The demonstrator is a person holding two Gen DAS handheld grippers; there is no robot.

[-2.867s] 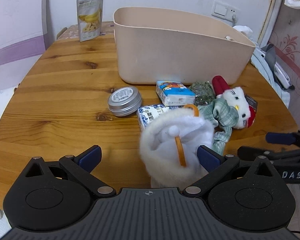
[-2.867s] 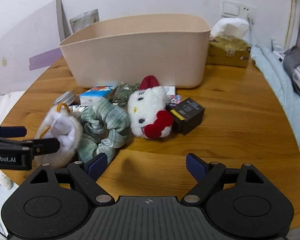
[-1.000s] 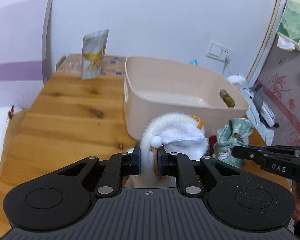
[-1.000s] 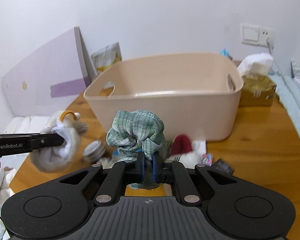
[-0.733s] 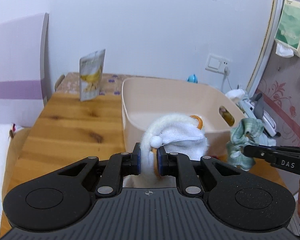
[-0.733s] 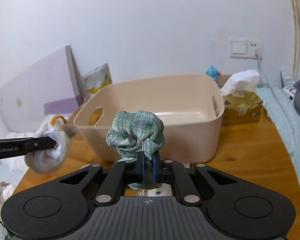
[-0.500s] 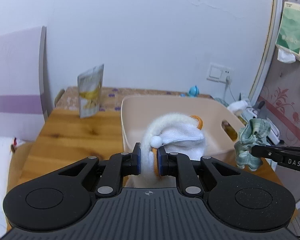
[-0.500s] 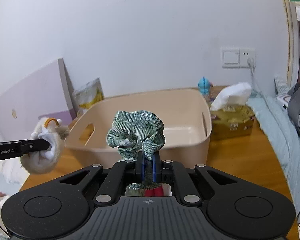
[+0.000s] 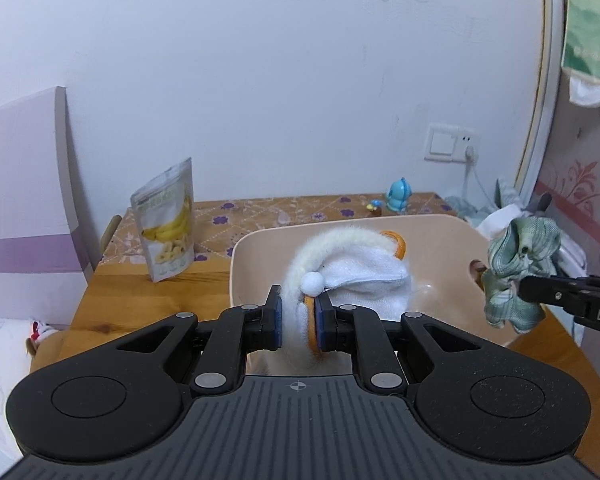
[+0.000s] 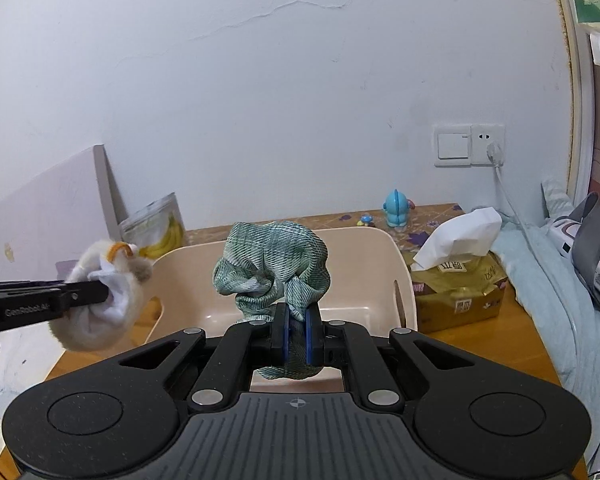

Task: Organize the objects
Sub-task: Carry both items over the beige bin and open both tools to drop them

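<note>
My left gripper (image 9: pixel 297 326) is shut on a white fluffy pouch (image 9: pixel 352 276) with an orange loop, held in the air over the near left part of the beige bin (image 9: pixel 440 240). The pouch also shows in the right wrist view (image 10: pixel 104 300). My right gripper (image 10: pixel 295 338) is shut on a green checked scrunchie (image 10: pixel 272 268), held above the bin's (image 10: pixel 396 264) near side. The scrunchie also shows in the left wrist view (image 9: pixel 518 268), at the bin's right end. The bin's floor looks bare where it shows.
A banana-chip bag (image 9: pixel 166 226) stands on the wooden table (image 9: pixel 140 292) left of the bin. A tissue box (image 10: pixel 458 284) sits right of the bin. A small blue figurine (image 10: pixel 396 208) stands on the patterned cloth behind. A wall socket (image 10: pixel 470 146) is at the back right.
Both grippers closed on their items, the pouch and the scrunchie, and lifted them off the table. Since half a second ago both have risen further and moved forward over the bin.
</note>
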